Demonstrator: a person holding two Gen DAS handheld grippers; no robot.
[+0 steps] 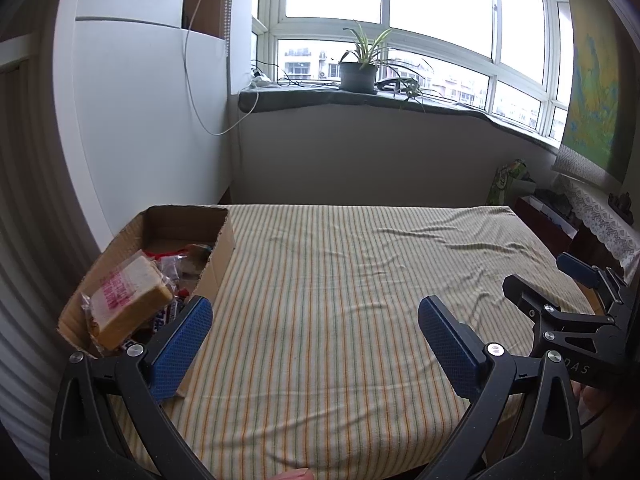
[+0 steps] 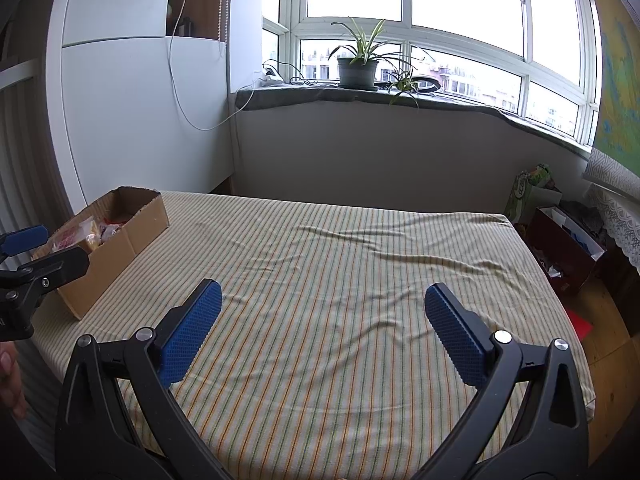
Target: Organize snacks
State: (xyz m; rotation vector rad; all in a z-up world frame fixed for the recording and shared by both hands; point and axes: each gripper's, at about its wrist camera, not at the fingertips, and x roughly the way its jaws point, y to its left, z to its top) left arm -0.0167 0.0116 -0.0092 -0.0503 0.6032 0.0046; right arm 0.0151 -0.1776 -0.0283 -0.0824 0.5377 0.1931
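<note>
Both grippers, left (image 1: pixel 316 320) and right (image 2: pixel 323 306), hovered over the striped table (image 2: pixel 340 280) with jaws wide apart, holding nothing. At the table's left edge stood the cardboard box (image 1: pixel 216 256), containing the wrapped snacks (image 1: pixel 128 296).

Both wrist views low over striped table (image 1: pixel 320 280), facing window (image 2: pixel 400 20)
</note>
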